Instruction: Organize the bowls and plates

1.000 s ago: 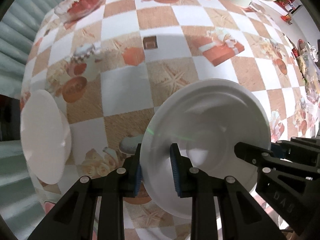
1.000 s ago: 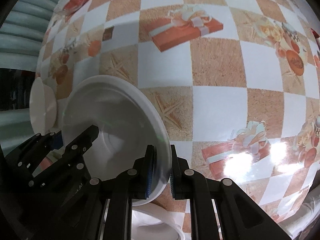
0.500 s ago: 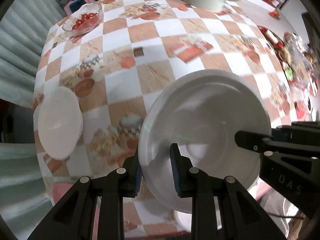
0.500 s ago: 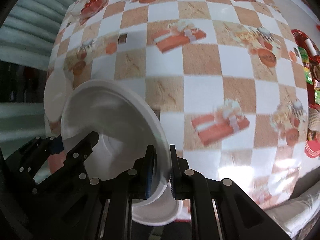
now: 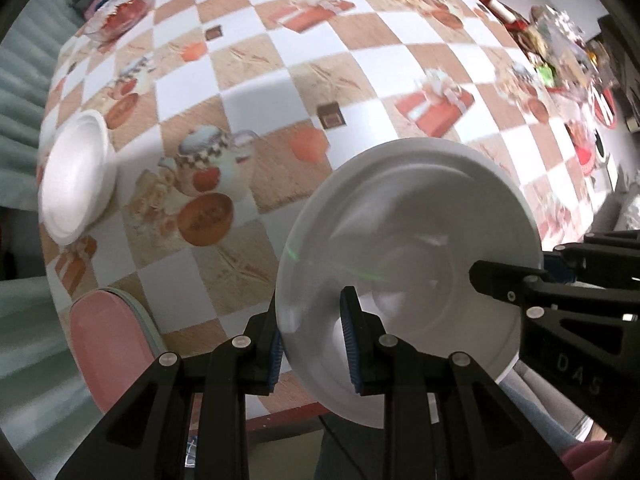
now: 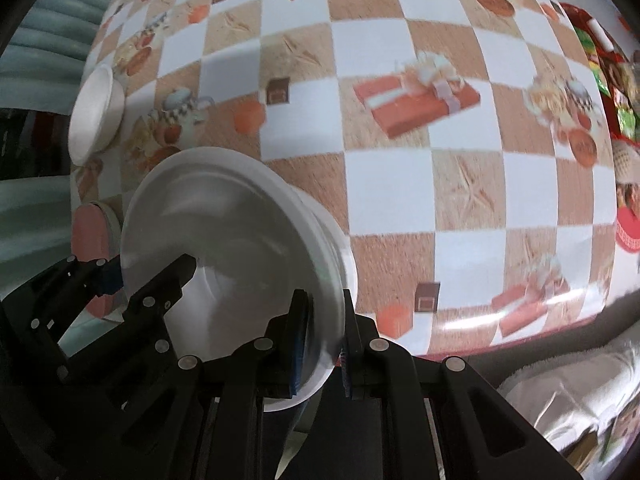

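A glossy white round bowl [image 5: 404, 236] with a stepped, ridged wall and a wide flat rim hangs above the near edge of the checked tablecloth [image 5: 352, 92], tilted toward the cameras. The left gripper [image 5: 312, 332] clamps one side of its rim, and the right gripper [image 6: 324, 340] pinches the opposite side. A second white bowl [image 5: 74, 184] rests on the cloth at the far left, well apart, with pink plates [image 5: 112, 344] stacked near the table's edge.

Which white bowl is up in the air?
The big white bowl, pinched at its rim by both grippers. The smaller white bowl sits on the table's left edge.
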Available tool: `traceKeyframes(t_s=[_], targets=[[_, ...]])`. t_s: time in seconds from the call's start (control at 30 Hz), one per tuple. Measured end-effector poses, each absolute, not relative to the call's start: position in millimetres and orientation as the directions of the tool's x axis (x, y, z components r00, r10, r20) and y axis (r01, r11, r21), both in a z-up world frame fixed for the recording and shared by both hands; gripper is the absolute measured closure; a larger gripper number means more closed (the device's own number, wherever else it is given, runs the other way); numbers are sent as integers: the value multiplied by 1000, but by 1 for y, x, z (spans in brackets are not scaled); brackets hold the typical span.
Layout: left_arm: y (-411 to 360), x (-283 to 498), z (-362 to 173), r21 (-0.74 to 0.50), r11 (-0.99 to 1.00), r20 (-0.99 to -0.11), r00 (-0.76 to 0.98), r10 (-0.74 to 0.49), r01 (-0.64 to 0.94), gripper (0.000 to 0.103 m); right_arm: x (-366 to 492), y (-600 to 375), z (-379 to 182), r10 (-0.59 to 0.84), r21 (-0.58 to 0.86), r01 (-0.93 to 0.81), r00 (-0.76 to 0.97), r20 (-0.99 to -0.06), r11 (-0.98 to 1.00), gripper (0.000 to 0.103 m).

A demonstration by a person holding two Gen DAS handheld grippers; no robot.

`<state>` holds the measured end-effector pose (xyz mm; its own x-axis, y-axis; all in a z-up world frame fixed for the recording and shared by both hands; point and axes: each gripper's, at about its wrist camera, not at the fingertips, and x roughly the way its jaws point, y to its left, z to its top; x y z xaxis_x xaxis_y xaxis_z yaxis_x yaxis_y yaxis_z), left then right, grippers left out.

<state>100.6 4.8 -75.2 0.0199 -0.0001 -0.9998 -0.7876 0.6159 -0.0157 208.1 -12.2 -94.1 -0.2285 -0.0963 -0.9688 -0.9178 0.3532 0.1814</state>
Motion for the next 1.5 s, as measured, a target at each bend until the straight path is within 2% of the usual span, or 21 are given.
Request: traceKeyframes(t_s=[0.4, 0.5, 0.53, 0.63, 0.7, 0.73, 0.77, 0.8, 0.83, 0.87, 1.1, 1.5], targets=[[-5, 105, -91, -35, 645, -999, 12, -40, -764, 75, 209, -20, -112, -129, 152, -917, -213, -969, 369, 87], [-3, 107, -93, -38, 652, -999, 9, -48, -757, 68, 200, -22, -117, -127, 151, -917, -211, -969, 370, 87], [-4, 107, -93, -42, 654, -999, 11, -51, -755, 62, 201, -24, -117, -128, 152, -916, -213, -969, 370, 87], [-8, 108, -89, -41, 657, -999, 22, -38, -753, 35, 201, -28, -118, -135, 147, -917, -209, -968, 371, 87], [-9, 107, -85, -43, 654, -999, 37, -22, -755, 30, 203, -31, -120, -134, 144, -914, -209, -969, 379, 87], [-8, 106, -83, -46, 650, -999, 44, -19, -758, 27, 205, -33, -120, -133, 145, -912, -210, -969, 385, 83], [-7, 105, -82, -49, 645, -999, 49, -18, -763, 25, 207, -34, -119, -129, 144, -908, -210, -969, 393, 64], [-5, 103, -80, -52, 639, -998, 54, -16, -768, 24, 209, -35, -119, -125, 139, -907, -204, -971, 398, 50], [-4, 100, -78, -53, 635, -998, 57, -14, -771, 24, 213, -36, -116, -111, 132, -904, -192, -975, 408, 24], [-2, 98, -77, -53, 629, -998, 60, -11, -776, 24, 216, -38, -115, -98, 134, -901, -190, -977, 413, 16], [6, 69, -59, -65, 554, -996, 86, 12, -830, 24, 236, -41, -104, -64, 117, -877, -165, -984, 465, 16], [23, 25, -54, -42, 448, -997, 68, 42, -893, 24, 228, -46, -119, -109, 79, -882, -146, -983, 465, 16]])
